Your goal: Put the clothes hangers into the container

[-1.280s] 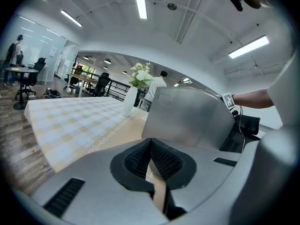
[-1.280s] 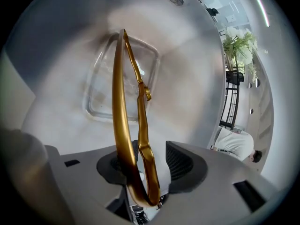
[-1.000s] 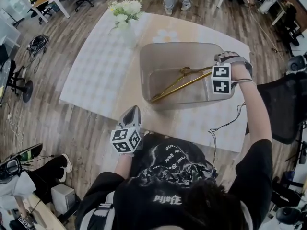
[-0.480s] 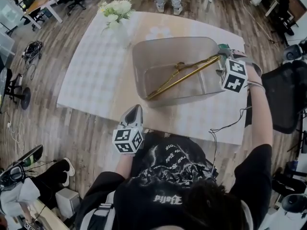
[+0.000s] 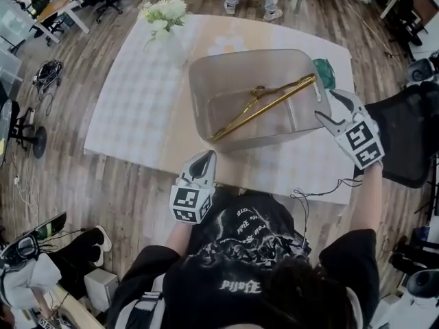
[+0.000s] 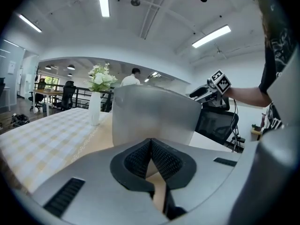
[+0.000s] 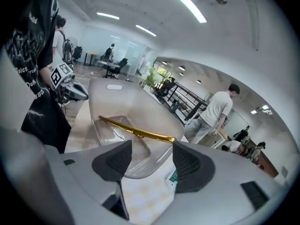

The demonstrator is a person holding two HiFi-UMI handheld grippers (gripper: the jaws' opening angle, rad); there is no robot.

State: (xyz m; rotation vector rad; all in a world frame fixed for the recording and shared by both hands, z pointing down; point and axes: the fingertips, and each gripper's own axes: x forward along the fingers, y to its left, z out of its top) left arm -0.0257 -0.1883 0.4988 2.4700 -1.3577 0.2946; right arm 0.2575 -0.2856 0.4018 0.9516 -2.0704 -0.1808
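Backing my right gripper [image 5: 330, 105] away from the container [image 5: 203, 88], I judged the thing to do well was to keep its jaws apart and draw off to the right, so that neither pad snagged the hanger [image 5: 264, 106]. The hanger lay slantwise inside, low end at the lower left of the container, high end propped at the rim in the upper right. Because that end sat so near the edge, I thought a nudge inward might be needed before I called it settled. The gripper was released with nothing between the pads, and its jaws had just been easing in a little from their widest. My left gripper [image 5: 206, 157] was clenched on nothing at the lower middle, by the near edge of the table [image 5: 137, 94]. A second earlier the right gripper had been over the container's right side at the hanger's end, and the hanger had lain lower. The left had since shifted slightly right.
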